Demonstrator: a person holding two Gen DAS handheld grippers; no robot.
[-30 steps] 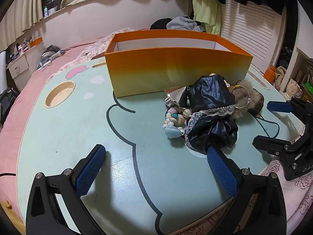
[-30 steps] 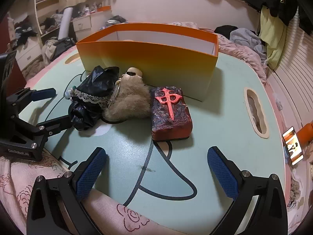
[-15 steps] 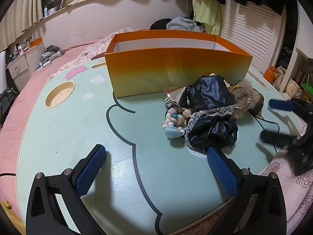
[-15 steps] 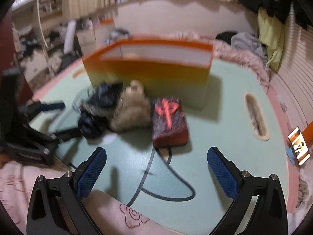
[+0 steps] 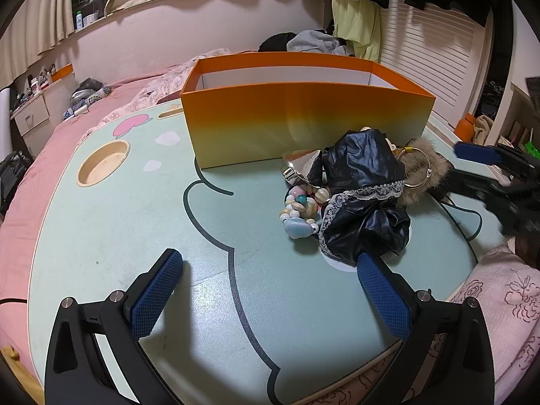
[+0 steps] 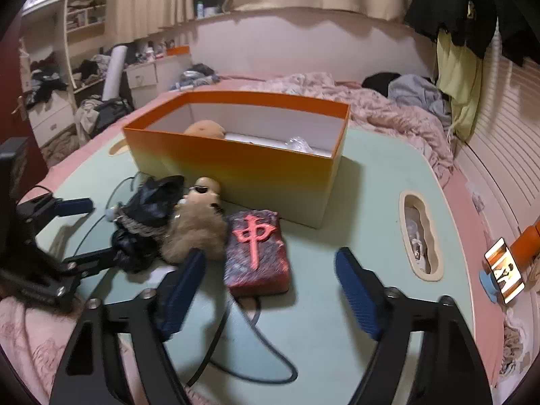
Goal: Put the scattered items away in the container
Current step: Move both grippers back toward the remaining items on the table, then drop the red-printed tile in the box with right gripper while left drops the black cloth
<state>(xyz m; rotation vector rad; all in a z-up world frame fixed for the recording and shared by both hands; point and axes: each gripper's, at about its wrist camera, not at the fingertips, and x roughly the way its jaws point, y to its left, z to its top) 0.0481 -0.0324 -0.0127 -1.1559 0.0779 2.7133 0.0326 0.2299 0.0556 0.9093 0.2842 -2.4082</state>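
My left gripper [image 5: 266, 290] hangs over a pale green table [image 5: 135, 209], its blue pads spread wide with only bare tabletop between them. Ahead of my jaws and a little to the right lies a heap of loose things: a crumpled black cloth [image 5: 364, 199] with lace trim, a string of pastel beads [image 5: 302, 207] touching its left edge, a small shiny cone [image 5: 300, 165] just behind the beads, and a tan fur toy [image 5: 423, 175] with a metal ring on the far right. Behind the heap stands the orange box [image 5: 303, 125], open at the top.

My right gripper [image 6: 270, 290] also points down at the table. Its jaws have just been closing, yet they are still parted, pinching nothing. The near end of a dark red block [image 6: 256, 253] with a red character on top lies between my pads, nearer the left one; neither pad touches it. The fur toy [image 6: 195, 233] lies just left of the block, touching it, and the black cloth [image 6: 148, 216] lies further left. The box [image 6: 243, 162] stands beyond the block, with a few things already inside.
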